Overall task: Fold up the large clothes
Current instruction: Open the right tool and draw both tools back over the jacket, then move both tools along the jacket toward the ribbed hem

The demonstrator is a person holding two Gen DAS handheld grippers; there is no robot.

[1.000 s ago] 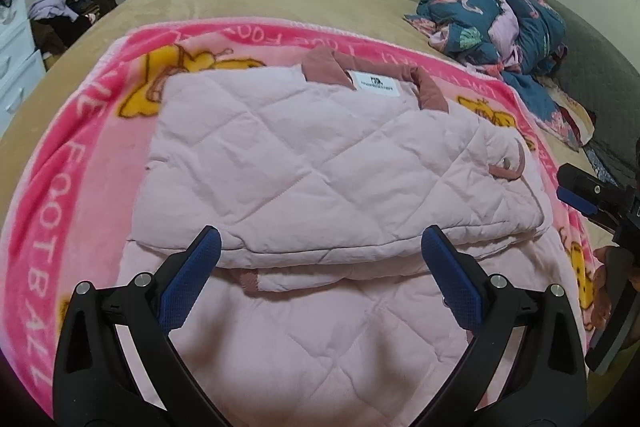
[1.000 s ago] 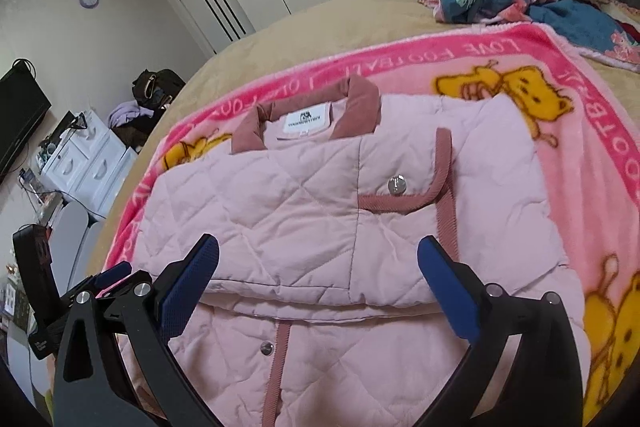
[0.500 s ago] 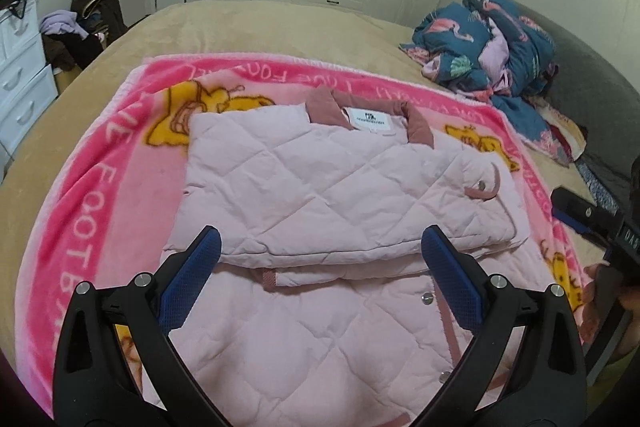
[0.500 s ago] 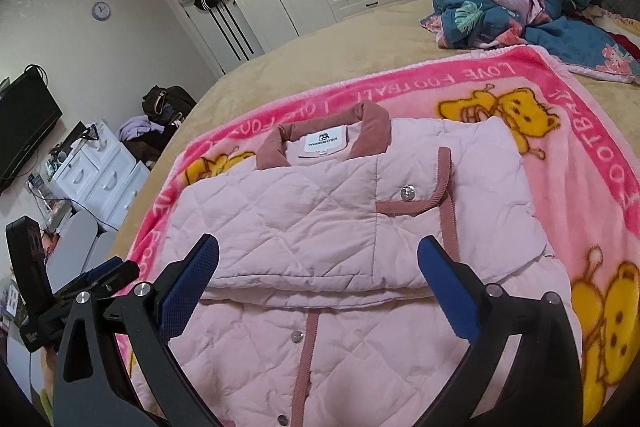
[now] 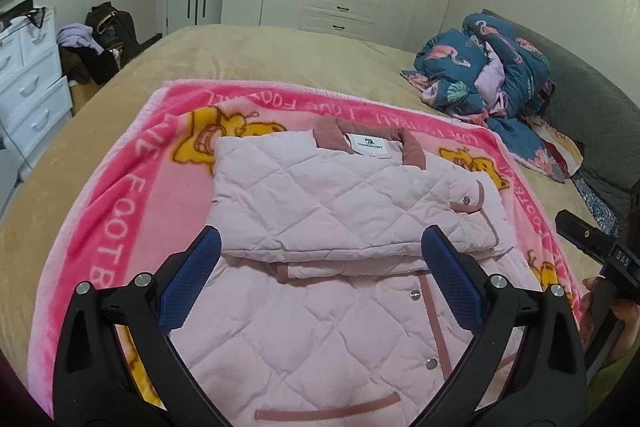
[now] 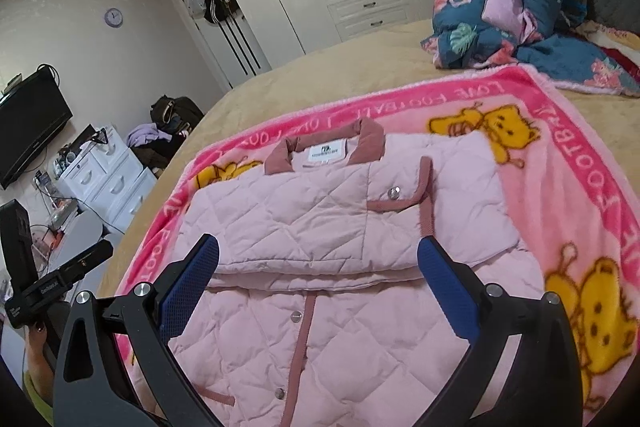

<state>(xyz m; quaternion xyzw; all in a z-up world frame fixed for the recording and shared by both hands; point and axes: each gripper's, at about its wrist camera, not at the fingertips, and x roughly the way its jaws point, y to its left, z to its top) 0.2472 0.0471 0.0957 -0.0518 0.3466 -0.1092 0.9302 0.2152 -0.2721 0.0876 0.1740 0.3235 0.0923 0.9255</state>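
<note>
A pale pink quilted jacket point(image 5: 320, 211) lies on a bright pink blanket point(image 5: 120, 195) spread over a tan bed point(image 5: 280, 55). In the left wrist view, going left to right, a white chest of drawers point(image 5: 28, 75) stands at nine o'clock, the blanket's pink border comes next, and the jacket fills the centre. Its sides and sleeves are folded inward across the chest, its dusty-rose collar point(image 5: 332, 137) points to twelve o'clock, and its hem runs toward six o'clock. A heap of blue patterned bedding point(image 5: 488, 67) sits at two o'clock, well apart from the jacket.

The left gripper point(image 5: 320, 259) hovers above the lower half of the jacket, its blue pads spread wide and holding nothing. The right gripper point(image 6: 318, 263) hovers over the same area from the other side, equally wide apart and empty. Neither appears to touch the cloth.

The next step looks like folding the hem up to the collar. To do it well, each gripper should likely drop to its own hem corner near six o'clock and pinch every layer, not just the top one. Both should then lift together, level, and carry the hem toward twelve o'clock. Moving evenly should keep the tucked sleeves from sliding out. The padding is thick, so the fold may spring back unless pressed flat.
</note>
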